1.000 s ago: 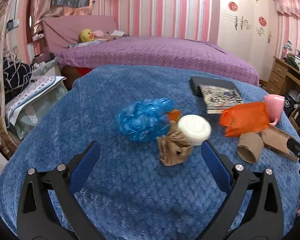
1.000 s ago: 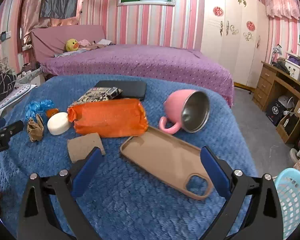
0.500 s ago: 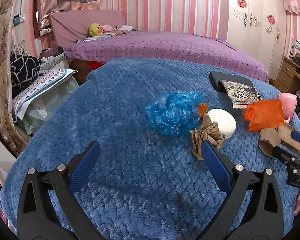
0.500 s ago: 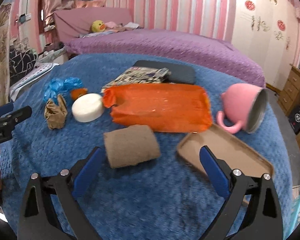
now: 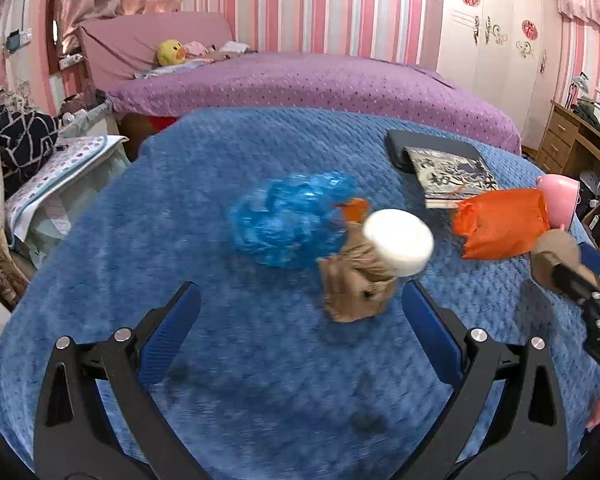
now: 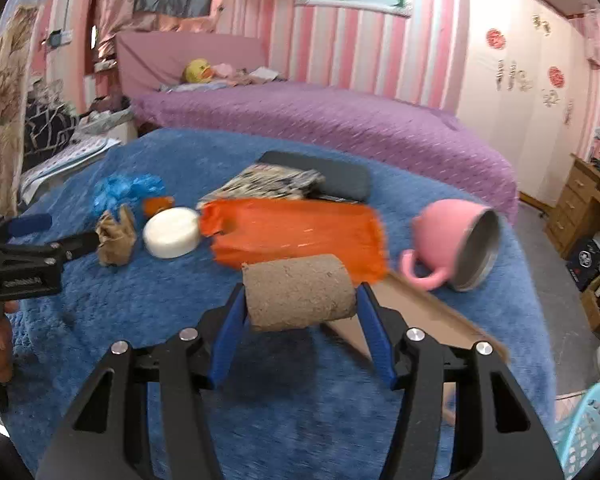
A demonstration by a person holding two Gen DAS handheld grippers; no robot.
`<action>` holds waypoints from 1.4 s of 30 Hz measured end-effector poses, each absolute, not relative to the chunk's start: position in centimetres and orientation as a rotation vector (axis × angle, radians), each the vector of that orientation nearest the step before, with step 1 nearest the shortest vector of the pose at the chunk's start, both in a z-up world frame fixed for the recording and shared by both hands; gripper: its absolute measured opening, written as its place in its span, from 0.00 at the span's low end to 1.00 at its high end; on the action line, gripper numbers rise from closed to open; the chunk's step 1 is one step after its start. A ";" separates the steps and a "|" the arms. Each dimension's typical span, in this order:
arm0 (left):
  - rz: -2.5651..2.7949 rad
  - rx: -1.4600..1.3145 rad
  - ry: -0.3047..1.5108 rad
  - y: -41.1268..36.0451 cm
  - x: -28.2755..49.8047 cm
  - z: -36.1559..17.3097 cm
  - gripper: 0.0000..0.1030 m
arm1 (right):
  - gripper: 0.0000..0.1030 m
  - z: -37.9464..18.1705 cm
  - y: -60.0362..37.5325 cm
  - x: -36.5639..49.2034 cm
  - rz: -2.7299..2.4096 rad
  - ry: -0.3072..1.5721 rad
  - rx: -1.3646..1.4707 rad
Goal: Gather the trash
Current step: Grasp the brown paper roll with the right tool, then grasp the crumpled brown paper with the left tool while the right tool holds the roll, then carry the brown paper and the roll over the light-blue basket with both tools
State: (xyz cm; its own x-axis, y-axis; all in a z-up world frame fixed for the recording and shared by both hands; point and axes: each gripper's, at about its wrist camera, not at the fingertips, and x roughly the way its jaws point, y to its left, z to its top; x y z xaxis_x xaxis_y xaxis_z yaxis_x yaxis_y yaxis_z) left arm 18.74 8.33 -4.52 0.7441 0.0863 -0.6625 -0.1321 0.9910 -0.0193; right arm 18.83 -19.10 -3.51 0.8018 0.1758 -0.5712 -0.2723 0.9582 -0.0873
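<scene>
Closing right gripper (image 6: 300, 300) on cardboard tube (image 6: 298, 290) between pads, contact seemingly made; squeeze gently, lift straight. Left gripper (image 5: 300, 316) released.

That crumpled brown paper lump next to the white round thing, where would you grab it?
Pinch the crumpled brown paper across its lower body, coming from the near side, away from the white disc touching its far upper edge. The open left gripper probably needs to shift right: the lump sits by its right finger.

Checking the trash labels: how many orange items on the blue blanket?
2. Orange bag in the middle, behind the cardboard roll; small orange scrap between the blue plastic and the white disc. More may be hidden.
</scene>
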 end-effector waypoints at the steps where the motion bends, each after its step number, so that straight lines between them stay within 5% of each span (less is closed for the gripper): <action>1: 0.112 -0.067 0.723 7.8 19.1 -4.6 0.94 | 0.54 -3.3 -19.7 18.7 0.233 0.588 -0.164; 6: 0.105 -0.048 0.737 5.6 20.8 -5.1 0.89 | 0.54 -2.9 -22.5 18.8 0.192 0.587 -0.144; 13: 0.093 -0.061 0.803 5.3 22.1 -6.4 0.38 | 0.54 -3.1 -24.5 18.8 0.169 0.593 -0.135; 42: 0.040 -0.056 0.617 0.7 15.7 -1.3 0.36 | 0.54 -1.3 -27.3 15.3 0.142 0.539 -0.118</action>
State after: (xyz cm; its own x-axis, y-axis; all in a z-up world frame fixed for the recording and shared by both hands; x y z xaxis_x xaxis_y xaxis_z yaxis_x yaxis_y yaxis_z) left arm 15.73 0.71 -1.33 0.8150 0.0206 -0.5791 -0.0538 0.9977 -0.0402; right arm 15.29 -27.28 -1.29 0.8487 0.1031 -0.5187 -0.1649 0.9835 -0.0743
